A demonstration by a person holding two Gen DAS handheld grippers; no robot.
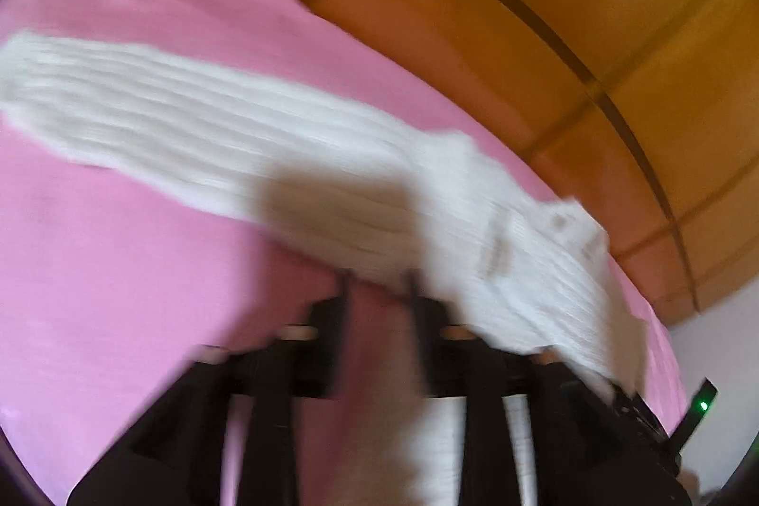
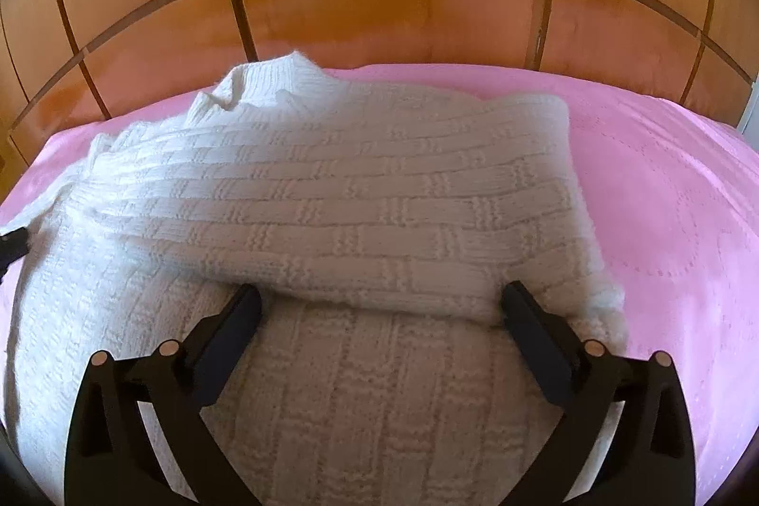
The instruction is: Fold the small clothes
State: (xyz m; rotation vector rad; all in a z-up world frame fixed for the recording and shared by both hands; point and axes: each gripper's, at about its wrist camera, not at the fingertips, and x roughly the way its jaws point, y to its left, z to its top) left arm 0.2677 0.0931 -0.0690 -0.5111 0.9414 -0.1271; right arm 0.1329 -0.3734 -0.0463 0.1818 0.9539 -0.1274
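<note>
A white knitted sweater (image 2: 332,193) lies on the pink bed sheet (image 2: 664,197), with one part folded over the body. My right gripper (image 2: 379,302) is open, its fingers (image 2: 237,316) wide apart over the sweater's lower part, at the edge of the fold. In the blurred left wrist view, my left gripper (image 1: 377,283) has its fingers (image 1: 339,297) close together at the edge of a long white sleeve (image 1: 213,136) that stretches to the left. The blur hides whether the fingers pinch the knit.
A wooden panelled headboard (image 2: 379,8) stands behind the bed, also in the left wrist view (image 1: 569,8). Bare pink sheet (image 1: 95,269) lies to the left of the sleeve and to the right of the sweater. A black object (image 2: 12,245) shows at the left edge.
</note>
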